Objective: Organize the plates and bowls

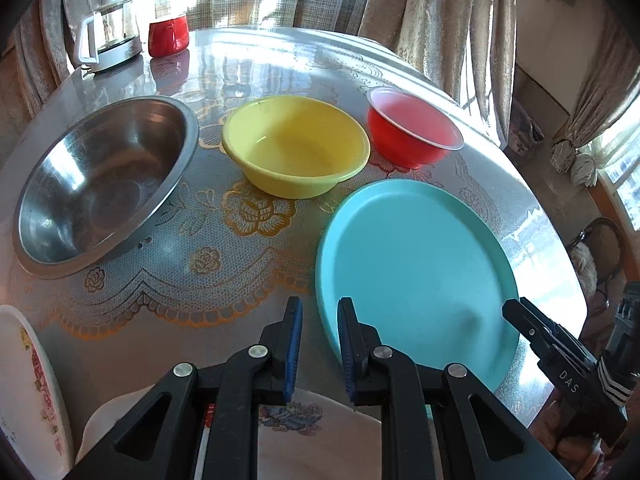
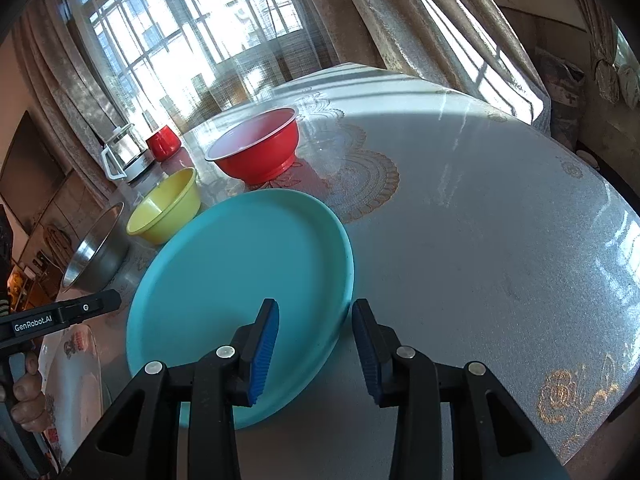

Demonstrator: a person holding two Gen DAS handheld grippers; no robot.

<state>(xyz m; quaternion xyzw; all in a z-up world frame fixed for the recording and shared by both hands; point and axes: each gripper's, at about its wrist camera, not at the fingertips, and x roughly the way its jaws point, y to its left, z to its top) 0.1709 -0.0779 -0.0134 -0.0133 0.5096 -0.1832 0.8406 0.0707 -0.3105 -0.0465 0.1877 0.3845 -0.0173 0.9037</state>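
Left claw (image 1: 319, 304) has its 2 blue pads nearly together, only a thin gap between them and nothing caught in it. It hangs over the near part of the surface (image 1: 240, 264), just off the left rim of the teal plate (image 1: 416, 264), with a white floral plate (image 1: 312, 440) beneath it at the near edge.

Right claw (image 2: 316, 304) stands apart: 1 pad is over the teal plate, the other over bare cloth, and the plate's right rim runs between them ungripped. To its right the surface lies open out to the rounded edge.

Beyond the teal plate stand 3 bowls in a row: a steel bowl (image 1: 100, 184) on the left, a yellow bowl (image 1: 296, 144) in the middle and a red bowl (image 1: 412, 132) on the right, each apart from its neighbour. A second floral plate (image 1: 32, 380) lies at the near left edge.
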